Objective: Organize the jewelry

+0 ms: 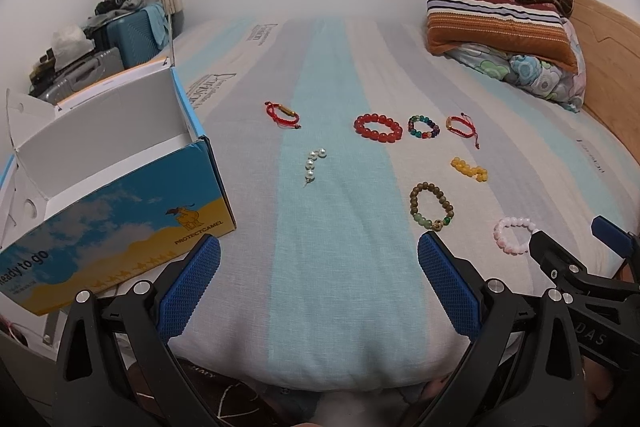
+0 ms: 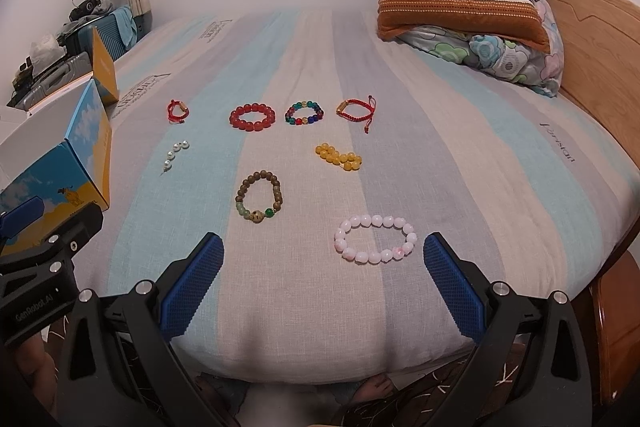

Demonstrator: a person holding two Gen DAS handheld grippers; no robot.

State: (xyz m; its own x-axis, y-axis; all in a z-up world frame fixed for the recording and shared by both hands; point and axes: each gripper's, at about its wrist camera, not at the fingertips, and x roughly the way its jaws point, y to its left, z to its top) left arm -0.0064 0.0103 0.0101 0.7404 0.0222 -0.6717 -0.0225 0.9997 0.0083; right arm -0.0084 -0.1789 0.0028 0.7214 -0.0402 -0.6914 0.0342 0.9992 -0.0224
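1. Both claws, left claw (image 1: 319, 281) and right claw (image 2: 323, 281), gape empty over the bed's (image 2: 460, 163) near edge.
2. Pink bracelet (image 2: 375, 239) lies nearest, its long axis across the bed; pearl strand (image 2: 175, 155) slants toward the open box (image 1: 116, 187) at the left edge.
3. Pillows (image 2: 460, 3) crowd the far right corner.

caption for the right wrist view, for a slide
Open right gripper hovers over a striped bed, pink bead bracelet nearest among eight laid-out jewelry pieces, open shoebox at left.
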